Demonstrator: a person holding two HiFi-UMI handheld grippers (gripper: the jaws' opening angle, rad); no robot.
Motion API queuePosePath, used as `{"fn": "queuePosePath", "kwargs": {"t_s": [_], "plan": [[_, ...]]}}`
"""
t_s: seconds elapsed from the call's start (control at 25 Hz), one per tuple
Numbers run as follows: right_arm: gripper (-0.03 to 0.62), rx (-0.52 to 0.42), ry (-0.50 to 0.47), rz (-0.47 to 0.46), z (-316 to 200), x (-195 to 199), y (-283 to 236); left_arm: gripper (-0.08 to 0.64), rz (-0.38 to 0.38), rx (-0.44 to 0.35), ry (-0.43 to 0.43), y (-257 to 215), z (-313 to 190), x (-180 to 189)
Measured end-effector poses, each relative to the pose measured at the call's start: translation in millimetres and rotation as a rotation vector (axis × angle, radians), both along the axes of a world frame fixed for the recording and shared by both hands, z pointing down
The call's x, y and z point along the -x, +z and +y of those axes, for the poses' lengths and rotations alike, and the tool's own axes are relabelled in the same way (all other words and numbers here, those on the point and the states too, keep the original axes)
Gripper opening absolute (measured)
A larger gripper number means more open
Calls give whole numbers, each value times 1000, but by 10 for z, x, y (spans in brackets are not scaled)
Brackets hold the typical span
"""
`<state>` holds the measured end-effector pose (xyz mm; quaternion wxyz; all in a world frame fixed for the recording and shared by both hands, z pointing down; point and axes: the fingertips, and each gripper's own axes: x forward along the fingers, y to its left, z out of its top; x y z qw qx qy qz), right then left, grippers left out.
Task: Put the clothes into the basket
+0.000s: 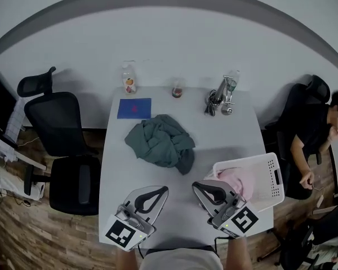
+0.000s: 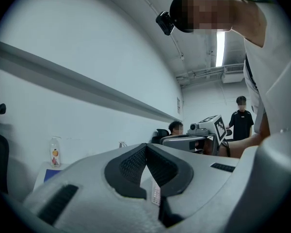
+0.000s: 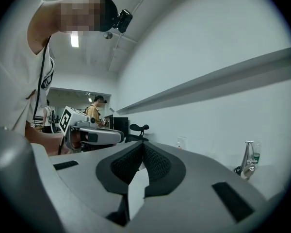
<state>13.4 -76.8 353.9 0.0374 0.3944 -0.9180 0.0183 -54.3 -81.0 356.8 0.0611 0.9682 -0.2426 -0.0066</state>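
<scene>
Both my tools clenched and empty: left tool (image 1: 162,190), right tool (image 1: 197,184). Green clothes (image 1: 160,140) heaped mid-counter (image 1: 225,128); pink garment (image 1: 236,179) in basket (image 1: 275,176). Looks soft, light, floppy, so I'd pinch a raised top fold.

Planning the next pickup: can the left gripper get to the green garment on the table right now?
Probably yes. The green garment lies in the open on the table, ahead of the left gripper, with only bare tabletop between them. Its jaws are together, so they would have to open first.
</scene>
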Motion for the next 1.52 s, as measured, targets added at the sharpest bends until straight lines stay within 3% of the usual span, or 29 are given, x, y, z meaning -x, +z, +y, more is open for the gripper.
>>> {"fn": "queuePosePath", "kwargs": {"t_s": [0.28, 0.72, 0.88, 1.52], "plan": [[6, 8, -11, 46, -335, 231, 72, 6, -5, -2, -24, 84, -274, 196], [18, 96, 10, 226, -945, 269, 402, 6, -27, 8, -38, 283, -752, 271], [107, 131, -20, 305, -1152, 292, 586, 6, -31, 8, -43, 363, -901, 267], [280, 242, -97, 594, -1839, 309, 1423, 6, -27, 39, -87, 736, -1383, 268]]}}
